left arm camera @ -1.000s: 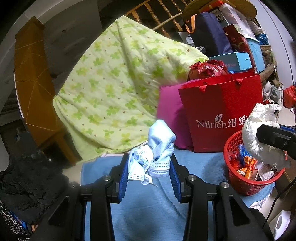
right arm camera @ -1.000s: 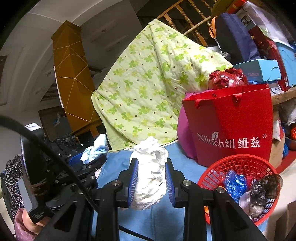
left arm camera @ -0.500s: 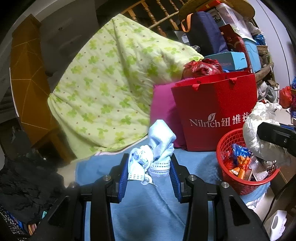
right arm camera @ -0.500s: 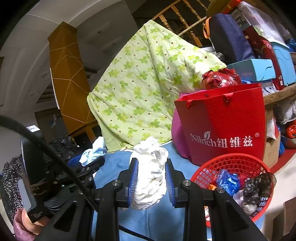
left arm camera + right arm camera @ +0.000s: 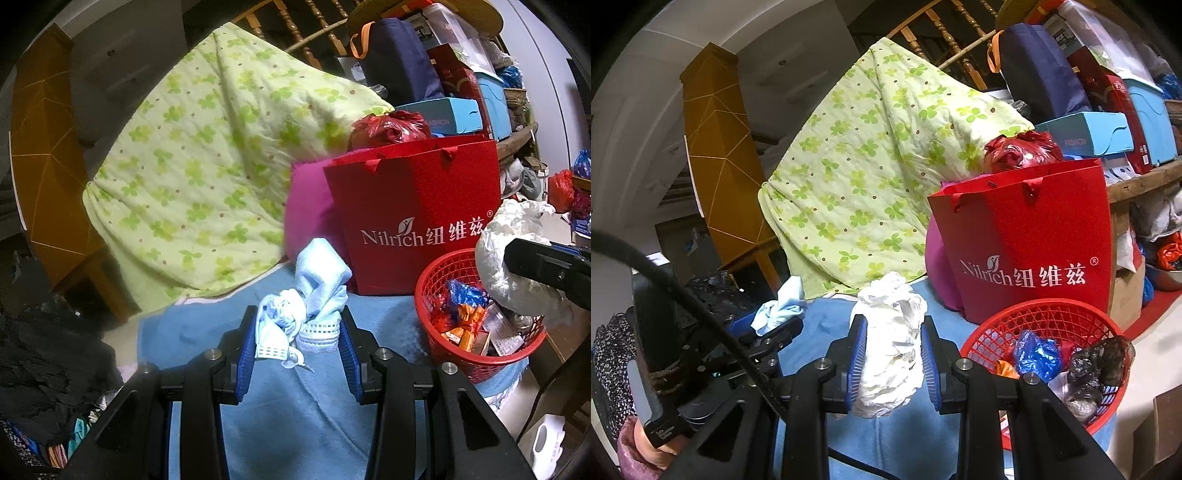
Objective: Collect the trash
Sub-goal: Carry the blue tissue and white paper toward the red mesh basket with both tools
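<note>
- Left gripper (image 5: pixel 298 338): blue-padded jaws closed on a bundle of pale blue disposable face masks (image 5: pixel 314 295), pressed from both sides; bundle raised above the tabletop, its top standing well clear of the fingertips. Seen also from the right wrist view at far left (image 5: pixel 777 325), masks (image 5: pixel 783 304) protruding upward.
- Right gripper (image 5: pixel 891 354): jaws closed on a crumpled white paper wad (image 5: pixel 892 339), which fills the gap between the pads and sticks out above and below them. From the left wrist view, same wad (image 5: pixel 513 258) held over the basket, at its right side; gripper body partly cut off at the frame edge.
- Red mesh basket (image 5: pixel 1045 314): standing on the tabletop at lower right, just in front of the gift bag; contents include a blue wrapper, orange wrappers and dark crumpled plastic.
- Tabletop (image 5: pixel 303 417): covered in light blue cloth.
- Red paper gift bag (image 5: pixel 417 206): upright behind the basket, white "Nilrich" lettering, red plastic bag showing above its rim.
- Magenta cushion (image 5: pixel 306 206): touching the gift bag's left side.
- Green clover-print quilt (image 5: pixel 207 162): draped behind the tabletop over a wooden stair railing.
</note>
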{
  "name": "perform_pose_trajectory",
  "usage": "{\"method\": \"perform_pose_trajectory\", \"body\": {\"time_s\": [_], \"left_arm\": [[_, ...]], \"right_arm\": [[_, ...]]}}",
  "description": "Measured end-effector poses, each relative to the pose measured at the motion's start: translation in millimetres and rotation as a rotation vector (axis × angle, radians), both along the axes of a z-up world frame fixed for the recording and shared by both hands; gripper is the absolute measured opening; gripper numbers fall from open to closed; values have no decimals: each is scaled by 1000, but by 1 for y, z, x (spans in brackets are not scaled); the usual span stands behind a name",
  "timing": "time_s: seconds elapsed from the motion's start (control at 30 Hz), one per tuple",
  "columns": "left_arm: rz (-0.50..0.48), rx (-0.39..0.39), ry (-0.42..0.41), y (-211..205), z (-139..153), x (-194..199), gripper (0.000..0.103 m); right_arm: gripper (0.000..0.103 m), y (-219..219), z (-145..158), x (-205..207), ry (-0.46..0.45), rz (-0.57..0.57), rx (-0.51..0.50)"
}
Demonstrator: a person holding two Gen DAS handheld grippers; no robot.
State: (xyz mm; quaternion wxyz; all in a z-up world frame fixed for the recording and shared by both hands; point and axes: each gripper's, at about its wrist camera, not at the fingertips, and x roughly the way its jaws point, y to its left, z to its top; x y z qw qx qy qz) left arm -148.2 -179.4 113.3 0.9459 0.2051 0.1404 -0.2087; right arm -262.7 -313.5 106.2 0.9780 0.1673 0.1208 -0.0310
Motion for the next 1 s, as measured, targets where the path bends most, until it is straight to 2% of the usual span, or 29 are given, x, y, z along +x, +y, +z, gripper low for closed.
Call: {"method": "perform_pose_trajectory", "body": {"time_s": [1.0], "left_arm": [[-39,18,54,-20,-15,-5,43]], "right_arm": [[31,-12,-8,-11,19,-36,21]]}}
